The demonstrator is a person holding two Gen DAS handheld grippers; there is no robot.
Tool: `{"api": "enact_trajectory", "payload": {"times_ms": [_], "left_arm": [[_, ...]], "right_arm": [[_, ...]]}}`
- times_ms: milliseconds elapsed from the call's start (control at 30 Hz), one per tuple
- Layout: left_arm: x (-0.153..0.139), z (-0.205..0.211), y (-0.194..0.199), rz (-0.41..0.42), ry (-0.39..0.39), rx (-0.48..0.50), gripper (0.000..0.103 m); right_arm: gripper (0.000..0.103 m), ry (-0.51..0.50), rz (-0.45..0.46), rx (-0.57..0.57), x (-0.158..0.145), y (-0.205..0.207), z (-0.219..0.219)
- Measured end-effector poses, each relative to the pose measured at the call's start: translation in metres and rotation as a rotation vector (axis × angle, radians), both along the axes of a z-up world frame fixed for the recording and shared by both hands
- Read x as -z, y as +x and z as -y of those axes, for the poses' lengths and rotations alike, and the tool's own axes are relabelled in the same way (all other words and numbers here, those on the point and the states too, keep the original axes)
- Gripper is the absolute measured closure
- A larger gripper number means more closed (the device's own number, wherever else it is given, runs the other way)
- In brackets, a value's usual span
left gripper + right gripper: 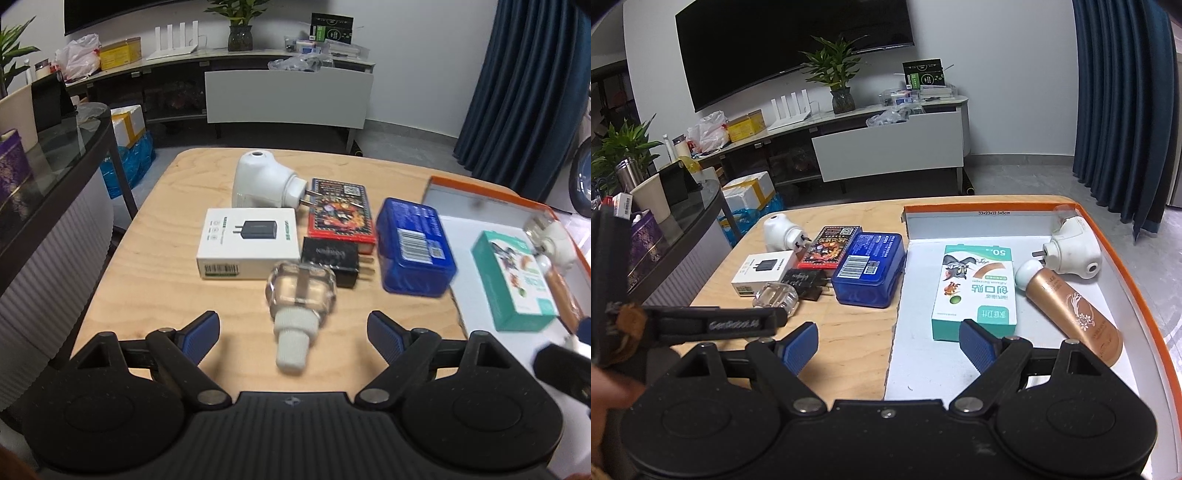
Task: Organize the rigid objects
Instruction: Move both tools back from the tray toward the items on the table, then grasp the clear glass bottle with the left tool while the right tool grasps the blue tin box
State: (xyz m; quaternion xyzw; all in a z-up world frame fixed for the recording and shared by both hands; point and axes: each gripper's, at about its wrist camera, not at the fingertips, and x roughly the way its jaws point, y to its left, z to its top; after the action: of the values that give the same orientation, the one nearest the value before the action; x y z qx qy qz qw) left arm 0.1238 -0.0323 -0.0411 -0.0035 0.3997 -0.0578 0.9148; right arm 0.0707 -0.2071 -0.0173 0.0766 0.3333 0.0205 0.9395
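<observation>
Two white plugs (1071, 251) right view | bottle's white neck (293, 341) left only

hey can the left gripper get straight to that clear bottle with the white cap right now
Probably yes. The left gripper is open, its blue pads either side of the clear bottle, which lies on the wooden table white cap toward it. The black charger touches only its far end.

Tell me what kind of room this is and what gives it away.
Most likely a home living room. A large dark television hangs on the wall above a long low media cabinet with a potted plant on it, and blue curtains hang to the floor at the right.
</observation>
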Motion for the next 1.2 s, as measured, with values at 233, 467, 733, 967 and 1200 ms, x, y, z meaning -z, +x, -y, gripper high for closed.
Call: {"api": "enact_trajectory", "payload": {"times_ms": [233,467,733,967,1200], "left_arm": [[0.017,0.002,0.023,-0.01,0.028,0.026,0.028],[0.016,-0.003,0.022,0.036,-0.012,0.056,0.053],[0.007,-0.018,0.002,0.07,-0.047,0.042,0.053],[0.007,-0.031,-0.001,0.071,-0.086,0.018,0.053],[0.004,-0.037,-0.001,0.079,-0.129,0.014,0.053]], "right_arm": [[0.005,-0.013,-0.012,0.004,0.005,0.012,-0.001],[0.005,-0.01,-0.032,-0.011,0.012,0.038,-0.011],[0.005,0.025,-0.055,-0.009,0.014,0.095,-0.026],[0.006,0.004,-0.184,0.056,0.041,0.151,-0.033],[0.025,0.017,-0.186,0.063,0.05,0.166,-0.027]]}}
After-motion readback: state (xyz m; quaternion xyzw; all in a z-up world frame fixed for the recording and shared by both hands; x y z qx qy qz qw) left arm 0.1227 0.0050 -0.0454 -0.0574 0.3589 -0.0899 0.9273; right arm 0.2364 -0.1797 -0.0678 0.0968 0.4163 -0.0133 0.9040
